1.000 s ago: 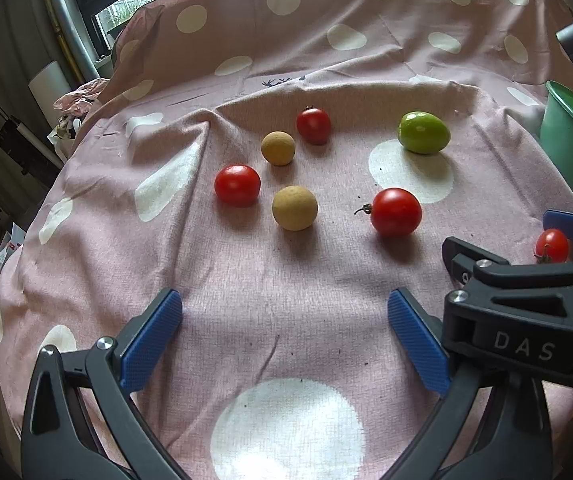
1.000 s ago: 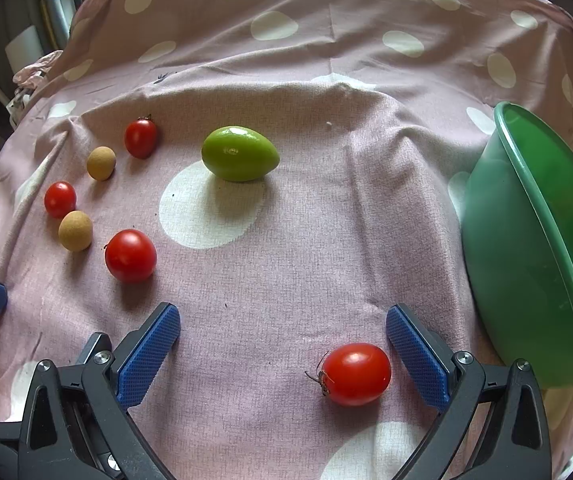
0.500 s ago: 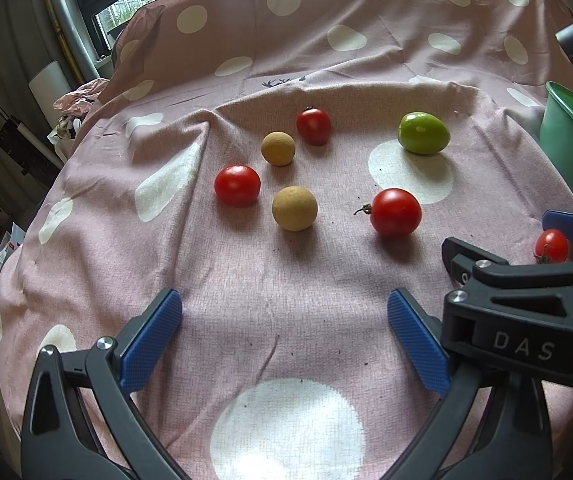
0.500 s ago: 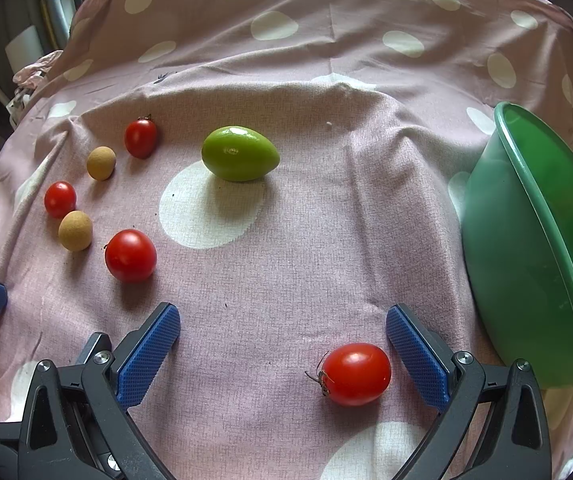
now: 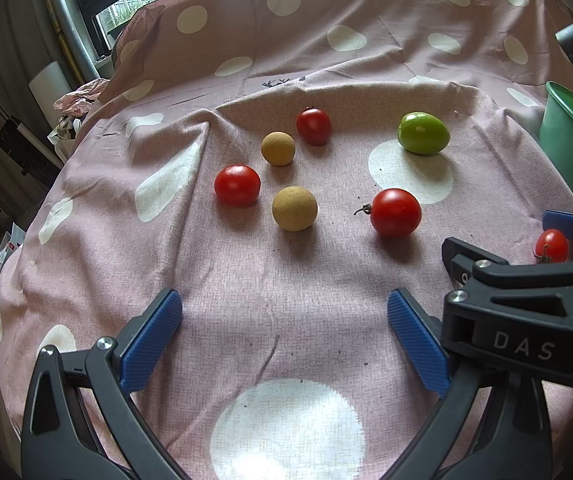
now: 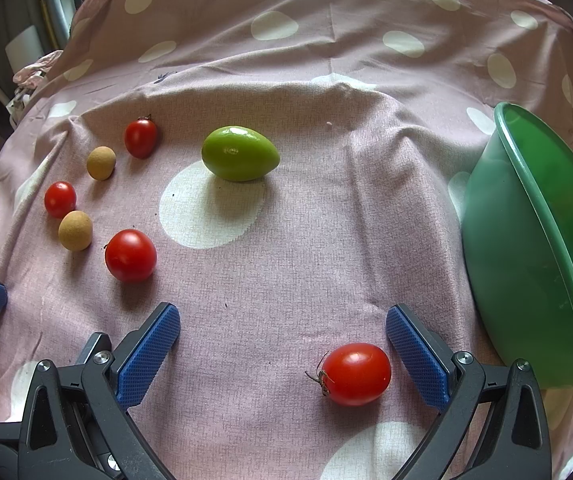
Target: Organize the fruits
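Tomatoes and other small fruit lie loose on the pink spotted cloth [image 6: 326, 240], none yet in the green basin [image 6: 534, 248] at the right edge. Right tongs [image 6: 282, 344] are spread wide and low over the cloth, with an oval red tomato [image 6: 356, 374] between the blue pads, closer to the right-hand one but touching neither. Left tongs [image 5: 284, 336] are just as wide open, with only bare cloth in the gap. Ahead of them sits a stemmed tomato [image 5: 395, 213], then a tan round fruit [image 5: 294, 214] beside a red tomato [image 5: 237, 185]. Farther back lie a smaller tan fruit [image 5: 278, 148] and a far tomato [image 5: 313, 126] close together. Off to the right, well apart from that cluster, a green egg-shaped fruit [image 6: 240, 153] rests at the rim of a white spot.
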